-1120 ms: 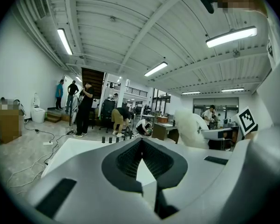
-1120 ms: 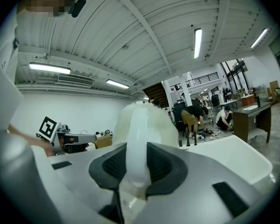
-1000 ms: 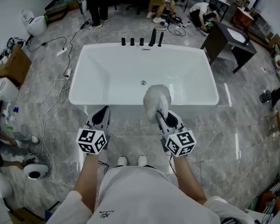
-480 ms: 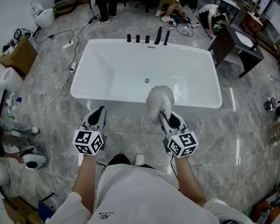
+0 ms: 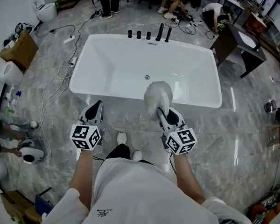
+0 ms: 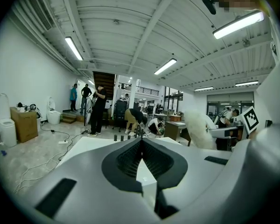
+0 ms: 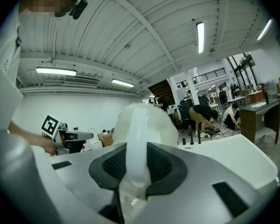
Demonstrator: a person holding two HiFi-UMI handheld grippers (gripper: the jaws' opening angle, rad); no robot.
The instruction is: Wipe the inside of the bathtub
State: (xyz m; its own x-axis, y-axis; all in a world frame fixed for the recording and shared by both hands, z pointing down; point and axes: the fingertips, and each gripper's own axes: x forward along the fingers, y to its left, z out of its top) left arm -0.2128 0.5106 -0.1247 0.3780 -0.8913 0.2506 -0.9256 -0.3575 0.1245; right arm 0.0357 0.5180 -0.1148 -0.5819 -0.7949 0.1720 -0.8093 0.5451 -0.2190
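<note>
Right gripper view: the right claw (image 7: 136,168) is seen clamped on the pale handle of a fluffy white duster (image 7: 142,120).
Left claw (image 6: 141,149): its jaws are pressed together with nothing between them, and it is held short of the tub's near rim.
Duster head: it is poised over the near rim of the bathtub (image 5: 107,95), apparently not yet inside.
Bathtub: the drain (image 5: 147,77) is seen mid-basin and the taps (image 5: 149,34) at the far rim.
Step in hand: the duster is best lowered into the basin, pressed lightly on the near wall and drawn in overlapping strokes toward the drain.
</note>
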